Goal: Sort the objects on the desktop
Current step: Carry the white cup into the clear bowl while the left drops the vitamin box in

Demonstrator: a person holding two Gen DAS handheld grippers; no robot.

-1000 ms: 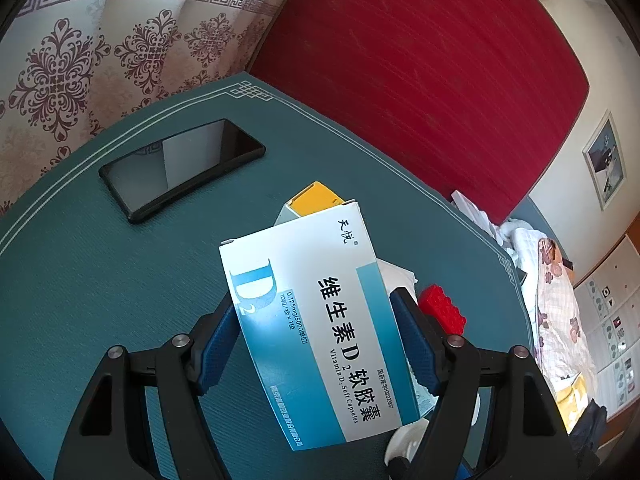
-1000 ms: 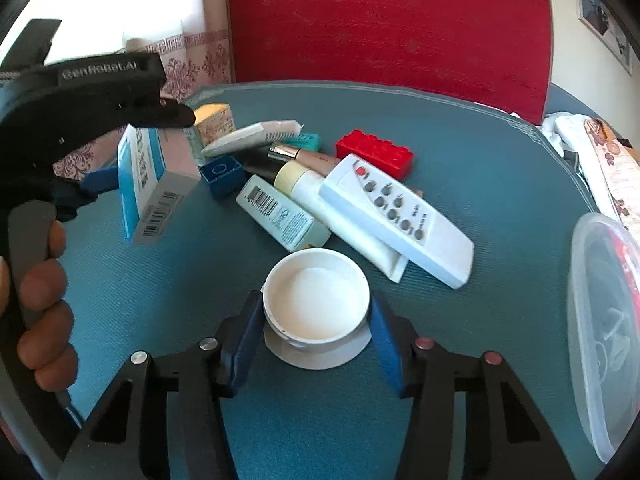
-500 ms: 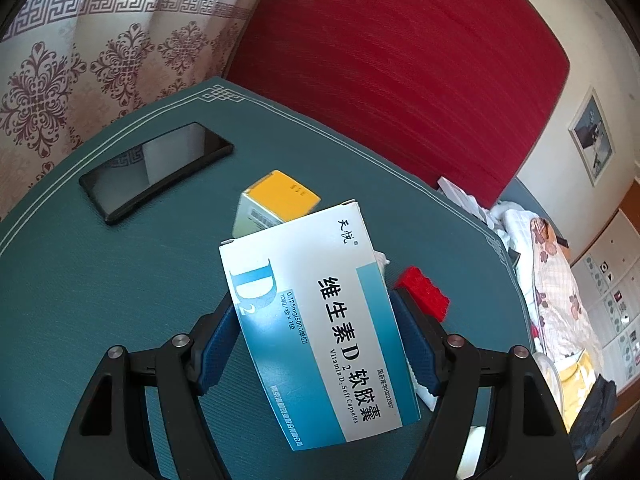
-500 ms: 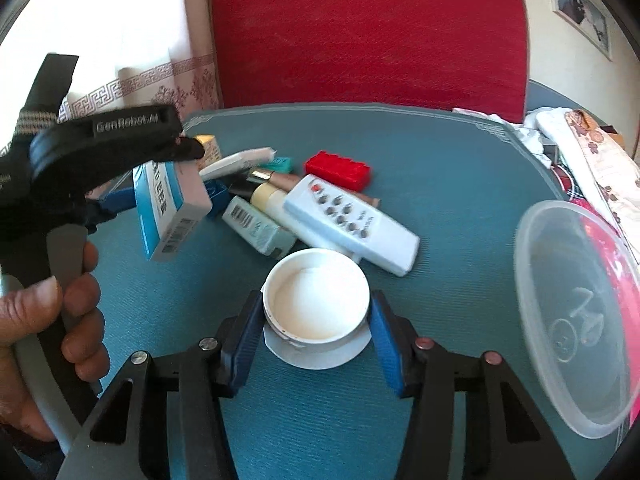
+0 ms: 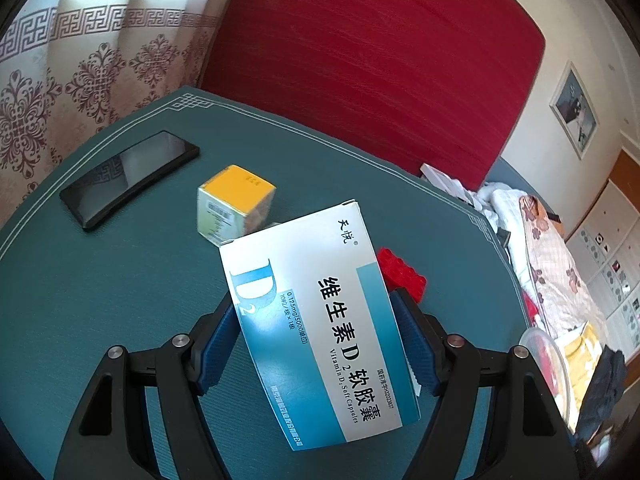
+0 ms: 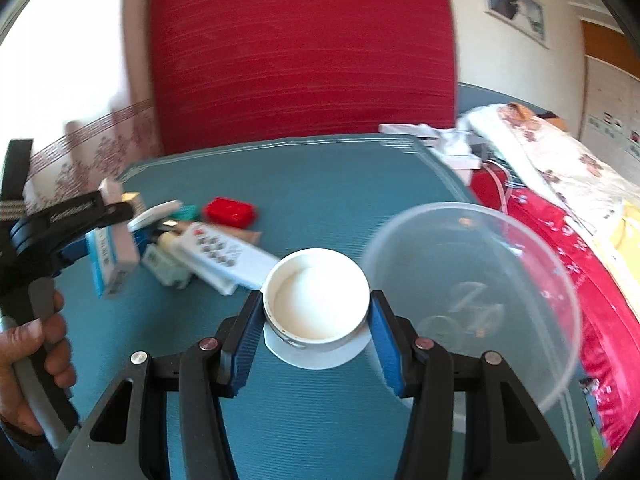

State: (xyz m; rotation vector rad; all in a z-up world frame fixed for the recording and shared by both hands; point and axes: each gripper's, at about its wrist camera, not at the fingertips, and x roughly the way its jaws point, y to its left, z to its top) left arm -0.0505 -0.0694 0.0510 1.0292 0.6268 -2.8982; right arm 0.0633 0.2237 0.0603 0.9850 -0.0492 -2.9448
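My left gripper (image 5: pixel 316 340) is shut on a white and blue vitamin D box (image 5: pixel 316 312) and holds it above the teal table (image 5: pixel 100 288). The box also shows in the right wrist view (image 6: pixel 110 258), gripped by the left gripper (image 6: pixel 84 224). My right gripper (image 6: pixel 316 332) is shut on a round white jar (image 6: pixel 316 300) and holds it over the table, just left of a clear plastic bowl (image 6: pixel 476 304).
A black phone (image 5: pixel 130 178) and a yellow-topped box (image 5: pixel 234 208) lie at the far left. A red brick (image 5: pixel 402 274), a white remote (image 6: pixel 224 256), tubes and small boxes lie in a heap (image 6: pixel 172 240). Bedding (image 6: pixel 560 184) lies beyond the right edge.
My right gripper has swung right with the jar, bringing the clear bowl close beside it. My left gripper has risen and drawn back with the box, uncovering the yellow-topped box.
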